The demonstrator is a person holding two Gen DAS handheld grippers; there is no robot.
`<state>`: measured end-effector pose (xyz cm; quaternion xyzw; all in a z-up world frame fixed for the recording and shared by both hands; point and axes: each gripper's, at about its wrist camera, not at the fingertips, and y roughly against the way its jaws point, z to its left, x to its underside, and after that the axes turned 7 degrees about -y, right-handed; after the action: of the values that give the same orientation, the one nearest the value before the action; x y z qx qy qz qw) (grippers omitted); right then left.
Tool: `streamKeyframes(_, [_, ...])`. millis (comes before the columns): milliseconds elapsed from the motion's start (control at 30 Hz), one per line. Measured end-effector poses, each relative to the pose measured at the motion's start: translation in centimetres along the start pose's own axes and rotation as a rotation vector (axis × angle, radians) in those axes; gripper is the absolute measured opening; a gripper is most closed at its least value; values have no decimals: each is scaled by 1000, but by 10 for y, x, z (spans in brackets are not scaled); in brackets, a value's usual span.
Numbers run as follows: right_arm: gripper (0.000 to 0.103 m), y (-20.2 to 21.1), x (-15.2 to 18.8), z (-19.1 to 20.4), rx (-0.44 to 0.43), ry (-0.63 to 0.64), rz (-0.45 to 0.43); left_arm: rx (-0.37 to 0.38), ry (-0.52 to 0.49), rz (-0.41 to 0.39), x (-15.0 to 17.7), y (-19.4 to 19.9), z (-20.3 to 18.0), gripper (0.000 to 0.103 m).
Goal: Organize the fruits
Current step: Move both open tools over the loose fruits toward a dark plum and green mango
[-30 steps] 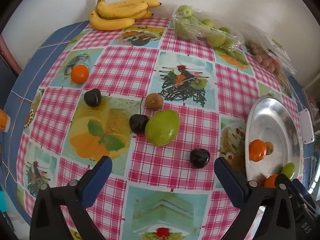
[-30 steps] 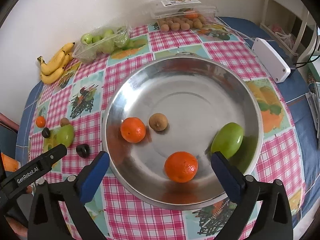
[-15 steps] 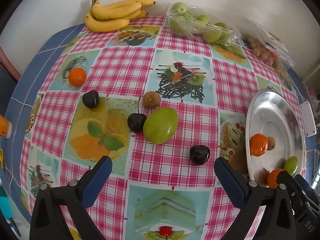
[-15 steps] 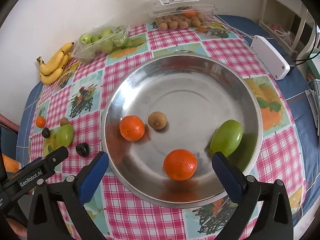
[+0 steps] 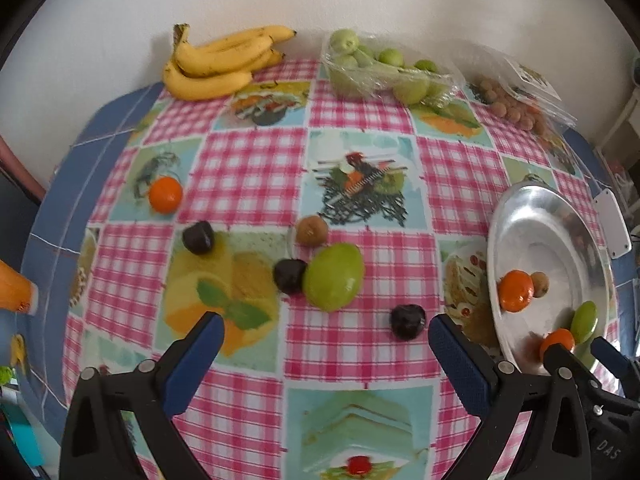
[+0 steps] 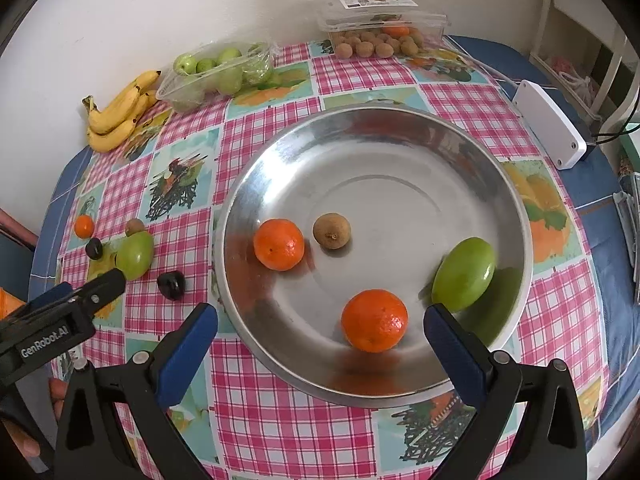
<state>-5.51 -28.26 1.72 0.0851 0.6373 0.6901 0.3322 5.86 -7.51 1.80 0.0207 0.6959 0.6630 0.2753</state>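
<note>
A steel bowl (image 6: pixel 516 216) (image 5: pixel 592 240) holds two oranges (image 6: pixel 279 244) (image 6: pixel 374 320), a brown kiwi (image 6: pixel 331 230) and a green mango (image 6: pixel 464 274). My right gripper (image 6: pixel 320 340) hovers open over the bowl's near rim, holding nothing. On the tablecloth in the left wrist view lie a green mango (image 5: pixel 334 277), three dark plums (image 5: pixel 407 321) (image 5: pixel 290 275) (image 5: pixel 198 237), a brown kiwi (image 5: pixel 311 231) and an orange (image 5: pixel 165 194). My left gripper (image 5: pixel 326 344) is open above the cloth, just short of the mango and the nearest plum.
Bananas (image 5: pixel 224 60), a wrapped tray of green fruit (image 5: pixel 384 68) and a clear box of small brown fruit (image 6: pixel 380 28) line the back wall. A white power adapter (image 6: pixel 550 136) lies right of the bowl. The table edge falls away at left.
The left wrist view has pulled back and lifted a little, so the loose fruit sits lower and nearer its fingers. The right gripper has hardly moved over the bowl.
</note>
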Motion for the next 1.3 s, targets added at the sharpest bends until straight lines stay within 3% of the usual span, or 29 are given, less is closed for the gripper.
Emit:
streamKeyframes(333, [103,0,6,39,-24,73,-34,-9,79,-13,-4,5,48,103])
streamKeyframes(667, [103,-3,17,101,-132,142,-42,-27,187,-7,1,3,91,103])
streamKeyframes(933, [103,-17,24,125,-213,175,4,-21,227,4,3,-5,98,103])
streamKeyframes(1067, [103,-29,27,131,-187,213,25,23,224,40,3,-20,93,103])
streamKeyframes(1300, [103,-51,29,135,-174,224,95,17,249,86,2,-41,92,103])
